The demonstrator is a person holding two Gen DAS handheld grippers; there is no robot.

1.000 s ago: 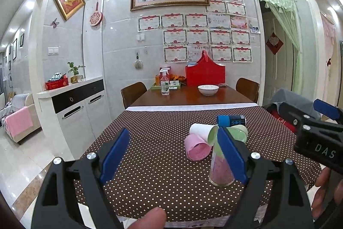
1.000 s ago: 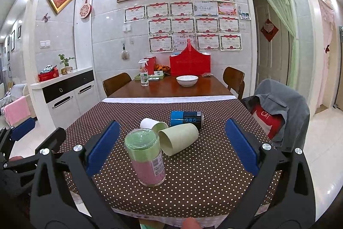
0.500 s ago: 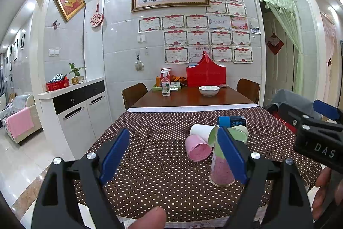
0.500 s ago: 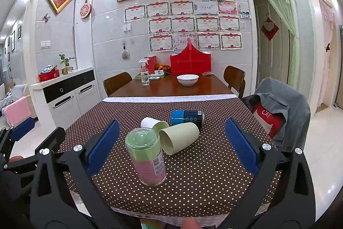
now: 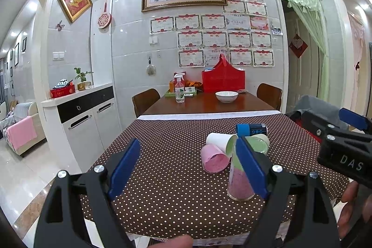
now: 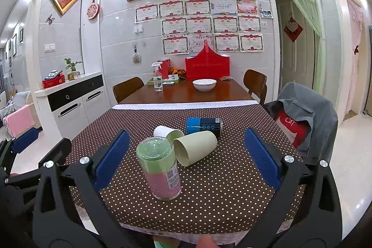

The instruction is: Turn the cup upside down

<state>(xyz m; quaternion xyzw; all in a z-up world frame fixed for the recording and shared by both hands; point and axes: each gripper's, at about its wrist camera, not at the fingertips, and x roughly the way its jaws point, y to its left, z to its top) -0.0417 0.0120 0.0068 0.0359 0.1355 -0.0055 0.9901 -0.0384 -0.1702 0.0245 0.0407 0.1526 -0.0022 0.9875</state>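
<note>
Several cups lie on their sides on the dotted brown tablecloth (image 6: 209, 196): a pale green cup (image 6: 194, 147), a white cup with green inside (image 6: 165, 132), a pink cup (image 5: 213, 159) and a blue can-like cup (image 6: 203, 125). A clear jar (image 6: 160, 167) with green and pink contents stands upright near the front edge. My left gripper (image 5: 187, 166) is open and empty, held before the table's near edge. My right gripper (image 6: 186, 157) is open and empty, with the jar and green cup between its fingers in view; it also shows at the right of the left wrist view (image 5: 344, 143).
A wooden dining table (image 6: 186, 92) beyond holds a white bowl (image 6: 204, 84), a spray bottle (image 6: 157, 80) and a red basket (image 6: 207, 67). A chair draped with a grey jacket (image 6: 304, 117) stands at the right. A white cabinet (image 6: 72, 101) stands at the left.
Both grippers have barely shifted; the views are almost the same. Nothing on the table has moved.
</note>
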